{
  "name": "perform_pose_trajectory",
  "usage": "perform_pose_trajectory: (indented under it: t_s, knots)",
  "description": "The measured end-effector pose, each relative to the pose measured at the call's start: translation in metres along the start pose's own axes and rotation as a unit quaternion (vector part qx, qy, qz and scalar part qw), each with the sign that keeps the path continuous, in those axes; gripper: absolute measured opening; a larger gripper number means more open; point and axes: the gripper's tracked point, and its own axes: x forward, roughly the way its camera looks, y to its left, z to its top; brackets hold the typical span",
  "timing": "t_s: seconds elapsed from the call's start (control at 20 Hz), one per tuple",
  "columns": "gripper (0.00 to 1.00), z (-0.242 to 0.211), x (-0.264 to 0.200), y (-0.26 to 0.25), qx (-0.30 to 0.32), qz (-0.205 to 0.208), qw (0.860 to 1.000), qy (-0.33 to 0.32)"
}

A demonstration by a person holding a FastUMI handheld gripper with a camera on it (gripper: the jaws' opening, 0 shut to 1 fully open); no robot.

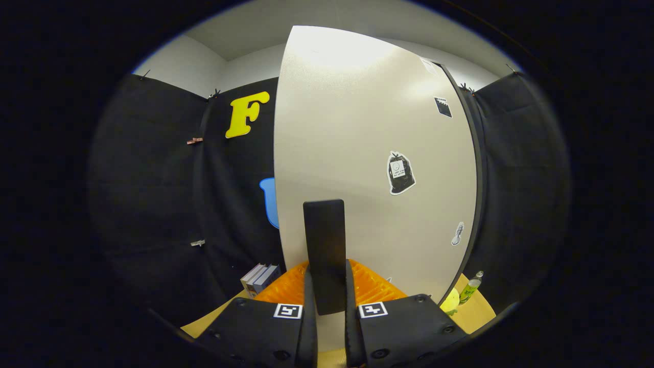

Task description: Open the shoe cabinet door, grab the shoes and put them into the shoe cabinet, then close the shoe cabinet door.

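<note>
The gripper (327,291) is clamped, both fingers pressing, on the slim black upright handle (324,250) at the free edge of the pale, stickered, rigid shoe cabinet door (357,153). The door probably swings lightly; the handle is the right hold.

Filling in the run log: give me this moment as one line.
phase: door handling | tool: shut on door handle | cabinet door: white, stickers on face | behind: orange item, books, green bottle
</note>
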Motion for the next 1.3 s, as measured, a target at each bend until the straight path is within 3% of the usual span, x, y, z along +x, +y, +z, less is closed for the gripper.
perform_pose_trajectory:
  t_s: [0.6,0.9,1.3]
  knots:
    - [0.25,0.003,-0.073,-0.050,0.012,0.054,0.998,0.014]
    - [0.28,0.004,-0.095,-0.076,0.018,0.047,0.999,0.018]
    - [0.27,0.004,-0.120,-0.116,0.014,0.007,1.000,0.016]
